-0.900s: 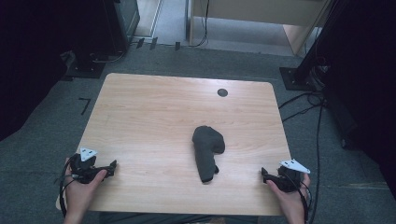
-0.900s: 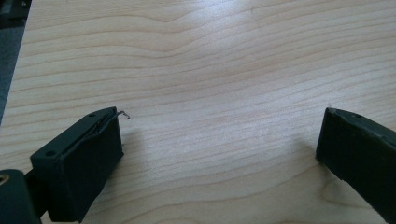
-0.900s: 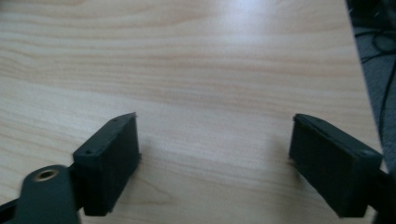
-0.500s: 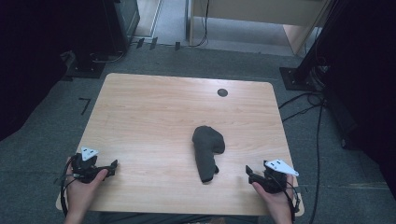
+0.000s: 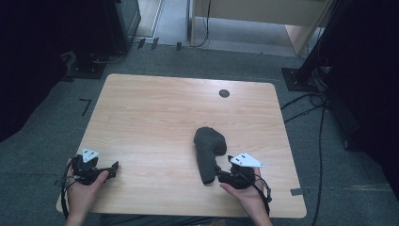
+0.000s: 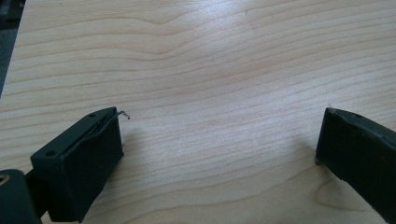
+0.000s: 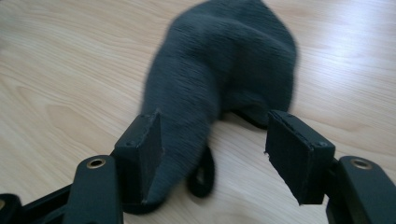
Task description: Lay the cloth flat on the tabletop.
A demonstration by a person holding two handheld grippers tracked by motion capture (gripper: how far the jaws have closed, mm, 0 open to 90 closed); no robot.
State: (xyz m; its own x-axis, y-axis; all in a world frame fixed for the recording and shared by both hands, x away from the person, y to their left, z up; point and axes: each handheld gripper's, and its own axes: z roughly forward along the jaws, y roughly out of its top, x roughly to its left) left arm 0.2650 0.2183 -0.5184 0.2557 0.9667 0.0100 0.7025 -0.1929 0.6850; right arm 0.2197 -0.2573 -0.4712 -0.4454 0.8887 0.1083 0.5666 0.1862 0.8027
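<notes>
In the right gripper view the two black jaws of the right gripper stand apart, and the narrow end of a dark grey, ribbed fabric sock lies between them; one jaw rests against the cloth, the other stands clear of it with bare wood in the gap, so the sock is not pinched; a small dark loop at the sock's near end lies on the wood between the jaws. The same view gives the knit texture and the fold of the sock, which the high view renders as a dark, bent lump.

In the left gripper view the left gripper has its jaws spread wide, with nothing but wood grain between them; a thin wire end curls from the top of one jaw, a detail too small to make out from above.

The high view supplies the layout: the right gripper sits at the sock's near end, just right of the middle of the pale wooden table; the left gripper rests near the table's near left corner, well apart from the sock; a small dark round disc sits in the tabletop towards the far edge; grey carpet and trailing cables surround the table.

No writing or brand mark can be read anywhere.
</notes>
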